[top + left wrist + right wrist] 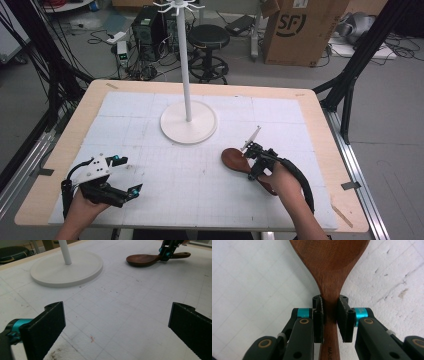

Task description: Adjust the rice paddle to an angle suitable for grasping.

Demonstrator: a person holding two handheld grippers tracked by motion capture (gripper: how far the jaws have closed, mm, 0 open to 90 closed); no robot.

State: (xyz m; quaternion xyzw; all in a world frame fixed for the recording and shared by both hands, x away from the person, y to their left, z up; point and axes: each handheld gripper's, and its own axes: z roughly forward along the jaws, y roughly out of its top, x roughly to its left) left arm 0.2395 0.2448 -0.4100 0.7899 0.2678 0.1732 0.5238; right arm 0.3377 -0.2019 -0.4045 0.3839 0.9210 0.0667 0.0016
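Right tongs [330,315] clamped on wooden spoon [329,262], at the neck.

Spoon lying flat on the counter [310,115] (on the white gridded mat [200,185]), just right of the stand's round base [189,122]; left tongs [131,175] wide open, holding nothing, well apart.

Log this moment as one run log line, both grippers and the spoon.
left gripper: open, idle over mat | right gripper: shut on wooden spoon at its neck | spoon: lying on mat, beside white stand base

Lab: camera rig [40,60], floor cables [150,65]
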